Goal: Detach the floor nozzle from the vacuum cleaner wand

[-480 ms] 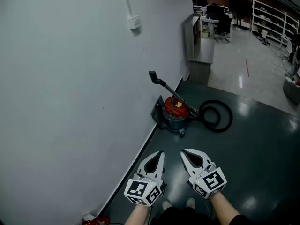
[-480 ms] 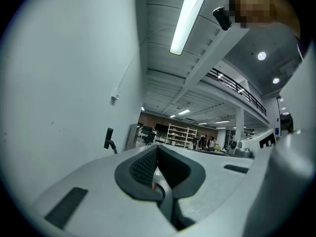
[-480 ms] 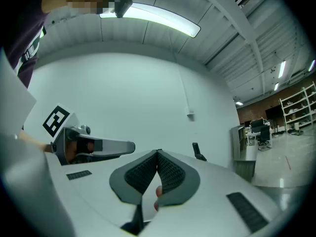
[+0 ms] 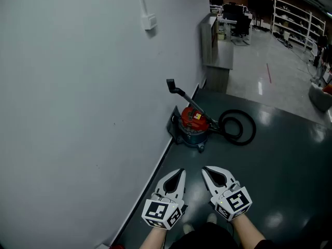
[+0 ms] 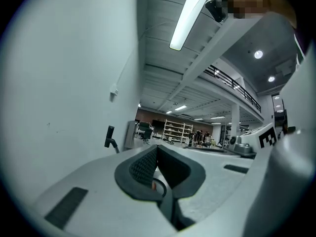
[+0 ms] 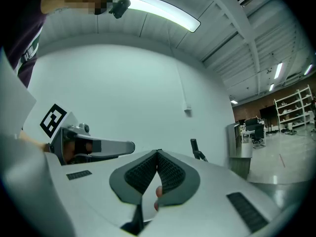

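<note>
Both clenched, empty: left gripper (image 4: 179, 171), right gripper (image 4: 204, 169) side by side, touching nothing, well apart from vac (image 4: 194, 123) by wall (image 4: 78, 113).

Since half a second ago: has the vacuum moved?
No. The vacuum sits in the same spot on the floor, tight against the foot of the wall, as before.

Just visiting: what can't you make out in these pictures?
Head view: black end piece of the thin wand on the red canister vacuum cleaner, too small to identify as nozzle.
Gripper views: vacuum body mostly hidden behind the shut left gripper and right gripper.
Head view: contents of distant white shelves, too small.
</note>
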Motion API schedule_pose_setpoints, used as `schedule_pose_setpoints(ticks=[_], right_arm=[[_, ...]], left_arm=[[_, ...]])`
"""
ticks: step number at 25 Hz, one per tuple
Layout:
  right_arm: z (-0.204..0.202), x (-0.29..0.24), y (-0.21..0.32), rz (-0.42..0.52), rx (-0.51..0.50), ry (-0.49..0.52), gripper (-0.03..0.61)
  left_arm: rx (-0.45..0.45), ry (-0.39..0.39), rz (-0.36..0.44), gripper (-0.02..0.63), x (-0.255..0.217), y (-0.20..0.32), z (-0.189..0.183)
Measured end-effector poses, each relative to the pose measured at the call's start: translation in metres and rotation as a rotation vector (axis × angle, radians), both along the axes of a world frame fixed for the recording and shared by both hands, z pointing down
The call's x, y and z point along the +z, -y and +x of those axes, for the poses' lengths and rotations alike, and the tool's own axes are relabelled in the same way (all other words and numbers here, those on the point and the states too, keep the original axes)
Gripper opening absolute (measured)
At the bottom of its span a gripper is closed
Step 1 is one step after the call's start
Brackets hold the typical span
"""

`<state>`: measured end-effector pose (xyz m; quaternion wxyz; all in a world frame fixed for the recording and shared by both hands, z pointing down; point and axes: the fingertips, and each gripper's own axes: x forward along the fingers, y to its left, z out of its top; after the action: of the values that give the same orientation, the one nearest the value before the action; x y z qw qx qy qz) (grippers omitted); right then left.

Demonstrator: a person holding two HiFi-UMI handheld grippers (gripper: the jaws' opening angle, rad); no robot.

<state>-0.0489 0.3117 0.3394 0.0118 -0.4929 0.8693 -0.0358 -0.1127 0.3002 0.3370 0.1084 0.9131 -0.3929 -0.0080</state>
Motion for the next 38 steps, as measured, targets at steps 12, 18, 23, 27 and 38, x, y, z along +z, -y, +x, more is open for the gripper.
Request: schedule_pose_setpoints(ticks=[12, 18, 23, 27, 38], right_arm=[[0.031, 0.024, 0.105, -0.039, 0.000, -0.003, 0.018], [0.056, 0.028, 0.170, -0.056, -0.019, 0.005, 0.018], [0.072, 0.032, 0.210, -0.076, -0.042, 0.011, 0.018], [0.084, 0.037, 0.235, -0.089, -0.038, 0.026, 0.018], [0.090, 0.054, 0.297, -0.121, -0.040, 0.045, 0.018]], left_arm=[[0.004, -0.017, -0.063, 0.005, 0.027, 0.107, 0.021], [-0.008, -0.013, -0.084, 0.005, 0.032, 0.170, 0.046], [-0.024, -0.012, -0.100, 0.005, 0.036, 0.211, 0.061], [-0.035, -0.006, -0.112, 0.005, 0.041, 0.234, 0.069], [-0.034, -0.004, -0.143, 0.005, 0.061, 0.297, 0.074]])
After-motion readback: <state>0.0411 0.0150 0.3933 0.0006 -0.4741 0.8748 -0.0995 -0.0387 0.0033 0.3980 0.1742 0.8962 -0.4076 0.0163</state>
